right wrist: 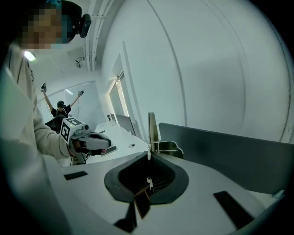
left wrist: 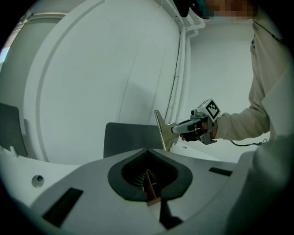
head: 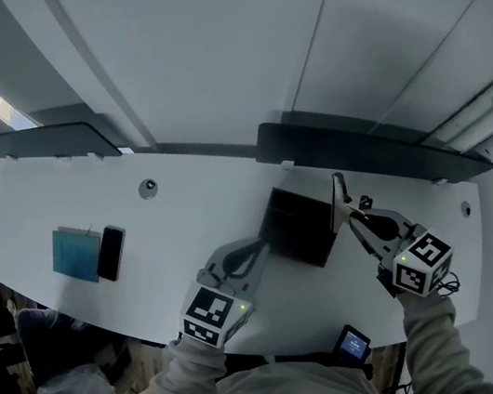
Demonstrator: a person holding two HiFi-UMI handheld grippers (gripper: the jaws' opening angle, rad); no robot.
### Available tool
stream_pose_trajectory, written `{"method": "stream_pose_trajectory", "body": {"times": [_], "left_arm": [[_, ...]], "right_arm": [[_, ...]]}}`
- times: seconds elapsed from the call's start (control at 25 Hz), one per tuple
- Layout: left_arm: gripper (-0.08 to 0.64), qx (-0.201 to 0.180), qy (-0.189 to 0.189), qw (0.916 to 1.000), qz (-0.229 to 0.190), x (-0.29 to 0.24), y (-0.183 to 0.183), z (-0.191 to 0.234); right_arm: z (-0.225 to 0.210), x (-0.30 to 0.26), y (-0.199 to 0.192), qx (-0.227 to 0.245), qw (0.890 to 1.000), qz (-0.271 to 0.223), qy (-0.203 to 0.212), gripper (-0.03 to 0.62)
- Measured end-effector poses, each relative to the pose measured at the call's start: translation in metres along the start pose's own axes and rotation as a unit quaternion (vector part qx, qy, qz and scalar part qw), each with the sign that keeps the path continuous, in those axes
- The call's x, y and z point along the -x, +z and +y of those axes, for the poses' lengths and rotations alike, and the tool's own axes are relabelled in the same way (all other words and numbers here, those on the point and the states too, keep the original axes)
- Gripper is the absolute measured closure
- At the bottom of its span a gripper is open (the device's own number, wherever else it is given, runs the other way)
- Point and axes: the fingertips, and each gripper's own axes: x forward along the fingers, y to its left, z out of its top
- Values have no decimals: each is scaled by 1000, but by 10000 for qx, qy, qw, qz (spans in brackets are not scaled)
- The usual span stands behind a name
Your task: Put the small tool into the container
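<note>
Head view: my right gripper (head: 352, 216) is clamped on the flat brass-coloured metal scraper tool (head: 336, 202), blade upright just ahead of its tips, right beside the rim of the open black square box container (head: 297, 225); not in yet. I judge the upright hold is for dropping it in edge-first. My left gripper (head: 260, 247) has its tips at the box's near corner, probably bracing it. A black phone (head: 110, 253) lies well off to its left on the white tabletop (head: 191, 201). Left gripper view: jaws together, nothing visible between them; I can't tell whether they pinch the wall. The box is straight ahead, the tool ahead-right. Right gripper view: jaws closed on the tool, blade rising from the tips.
</note>
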Motion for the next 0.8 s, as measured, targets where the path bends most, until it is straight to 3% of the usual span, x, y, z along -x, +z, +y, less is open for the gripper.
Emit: {"method": "stream_pose_trajectory", "body": {"times": [0.4,0.6,0.72,0.8], "left_arm": [[561,160,110,9998,81,-1,-18,11],[560,468,185,9987,-24,-2,-29,15],[560,608,221,9979,-15,-5,-40,19],[560,617,258,9978,-25,-5,-43,24]], "right_arm": [[-4,-15,-13,109,9994,308,115,572],[-23,-18,-18,390,9972,639,43,572],[-40,-19,-22,829,9907,1076,-98,572],[-44,-28,-26,1308,9804,1470,-118,574]]}}
